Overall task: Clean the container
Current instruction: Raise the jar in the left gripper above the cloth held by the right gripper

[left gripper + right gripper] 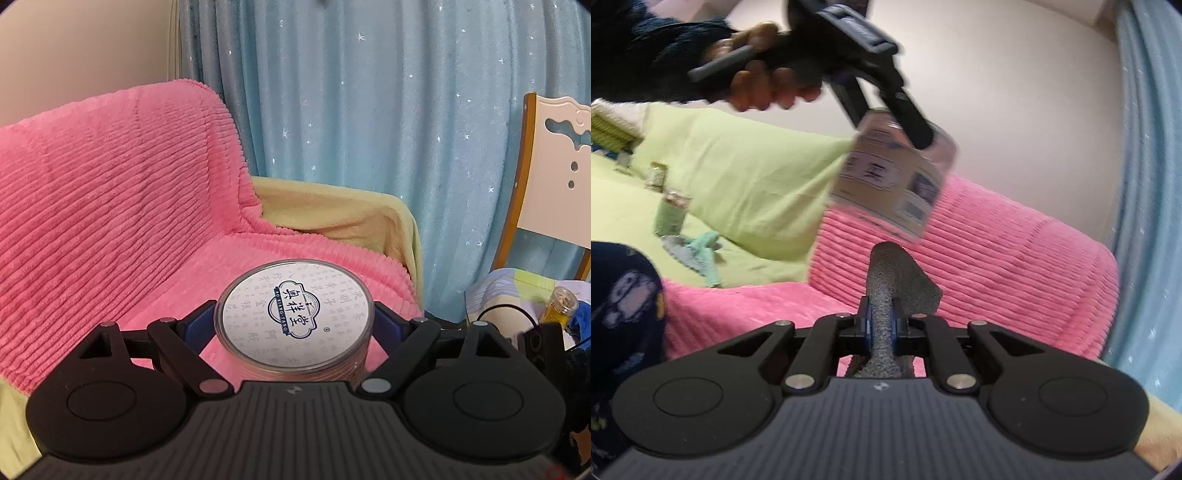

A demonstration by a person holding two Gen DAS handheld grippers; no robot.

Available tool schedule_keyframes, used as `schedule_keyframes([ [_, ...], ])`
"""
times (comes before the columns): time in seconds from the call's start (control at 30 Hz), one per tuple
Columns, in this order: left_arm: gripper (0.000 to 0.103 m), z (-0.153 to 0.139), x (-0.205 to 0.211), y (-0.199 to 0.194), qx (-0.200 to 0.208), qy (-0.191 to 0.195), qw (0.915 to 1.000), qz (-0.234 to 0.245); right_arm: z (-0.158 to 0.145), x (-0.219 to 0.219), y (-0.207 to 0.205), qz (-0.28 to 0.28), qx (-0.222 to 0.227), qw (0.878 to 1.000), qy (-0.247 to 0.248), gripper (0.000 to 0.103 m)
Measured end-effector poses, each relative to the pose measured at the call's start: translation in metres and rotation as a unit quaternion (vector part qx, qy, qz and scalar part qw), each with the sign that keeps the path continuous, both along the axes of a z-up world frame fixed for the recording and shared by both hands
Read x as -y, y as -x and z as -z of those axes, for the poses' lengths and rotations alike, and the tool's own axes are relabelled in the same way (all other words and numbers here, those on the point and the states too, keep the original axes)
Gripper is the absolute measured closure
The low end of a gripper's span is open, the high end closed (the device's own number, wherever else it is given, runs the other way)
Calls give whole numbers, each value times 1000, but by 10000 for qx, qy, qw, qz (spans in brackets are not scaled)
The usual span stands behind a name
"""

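While the left gripper (294,321) clamps the container (293,317) between its blue pads, the left wrist view looks almost straight onto the round lid, white with a dark blue emblem and grey characters, so the lid faces that camera and the body runs away beneath it. From the right wrist view the same left gripper (886,122) comes in from the upper left, its handle wrapped by a hand (764,81) in a dark fuzzy sleeve (646,59), fingers curled round the grip. There the container (890,177) hangs in the air above a pink ribbed blanket (997,258), touching nothing but the pads; its long axis tilts, lid end up and to the right at the fingers, base down and left, printed label toward the camera. Motion blur softens it. Right gripper (881,323) has its jaws pinched tight on a grey sponge-like cloth (897,284), which stands up between the pads and folds over to the right, just below the container's base and apart from it. A green pillow (738,181) lies behind on the left, several small jars (670,218) and a pale crumpled cloth (698,251) near it. A blue curtain (369,110) with star specks and a white chair back (554,166) fill the background of the left view.
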State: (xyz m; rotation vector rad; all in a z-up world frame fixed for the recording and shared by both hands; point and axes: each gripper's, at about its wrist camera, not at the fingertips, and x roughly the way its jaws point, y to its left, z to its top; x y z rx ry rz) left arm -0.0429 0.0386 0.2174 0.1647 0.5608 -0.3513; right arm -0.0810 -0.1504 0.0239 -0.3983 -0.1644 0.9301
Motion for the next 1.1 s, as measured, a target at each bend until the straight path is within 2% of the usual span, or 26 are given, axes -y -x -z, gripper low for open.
schedule_keyframes([
  [0.23,16,10,18,-3,142,-199,9997,92,3,-6,16,-414,253,9987,146,96],
  [0.47,16,15,30,3,386,-478,9981,99,-1,1,-8,-13,-343,9994,100,96],
  [0.67,16,26,41,4,619,-750,9953,48,2,-2,-10,-112,-266,9994,182,96],
  [0.83,16,31,39,0,588,-685,9959,-13,8,-4,4,-474,175,9978,426,96],
  [0.9,16,30,35,-1,578,-625,9963,-69,8,-5,-1,-475,24,9978,452,96],
  [1.0,16,29,33,2,606,-567,9965,-59,7,-3,-13,-154,-184,9991,361,96],
  [1.1,16,32,34,4,610,-605,9963,9,3,1,-16,-22,-101,9995,299,96],
])
